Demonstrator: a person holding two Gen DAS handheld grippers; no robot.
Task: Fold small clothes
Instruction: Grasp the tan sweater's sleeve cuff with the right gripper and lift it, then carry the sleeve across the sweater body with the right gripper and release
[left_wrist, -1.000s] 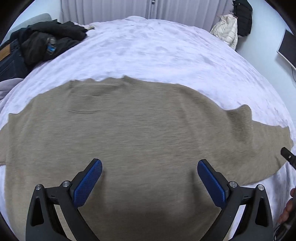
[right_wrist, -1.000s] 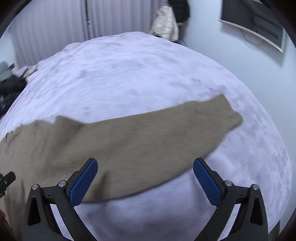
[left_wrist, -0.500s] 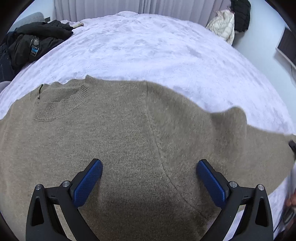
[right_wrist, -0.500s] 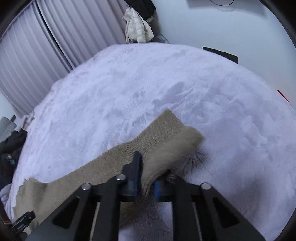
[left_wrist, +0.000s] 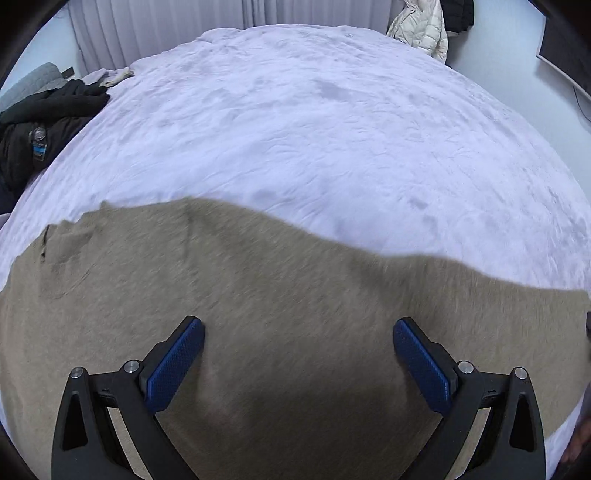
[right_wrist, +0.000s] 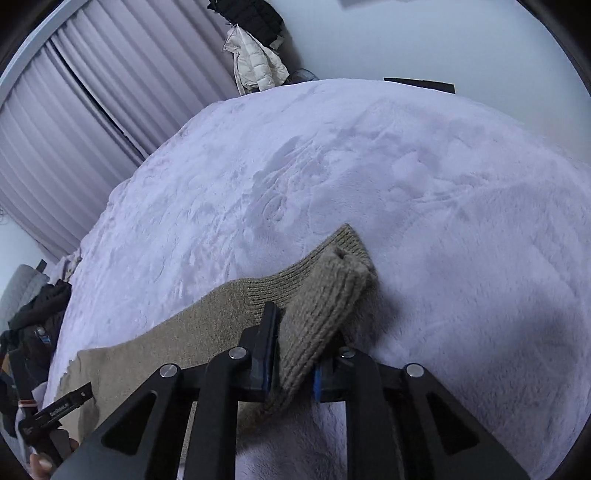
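Observation:
A tan knit sweater lies spread on the white bed. Its collar is at the far left of the left wrist view. My left gripper is open and empty, hovering over the sweater's body near the right shoulder. My right gripper is shut on the ribbed cuff of the sweater's right sleeve and holds it lifted a little off the bed. The sleeve runs back to the left toward the body. The left gripper also shows in the right wrist view at the lower left.
A pile of dark clothes lies at the bed's left edge. A white puffer jacket and a dark garment hang at the back by the curtains. A wall stands to the right of the bed.
My right gripper closed on the sleeve cuff and now holds it raised. My left gripper stayed open and shifted right along the sweater, away from the collar.

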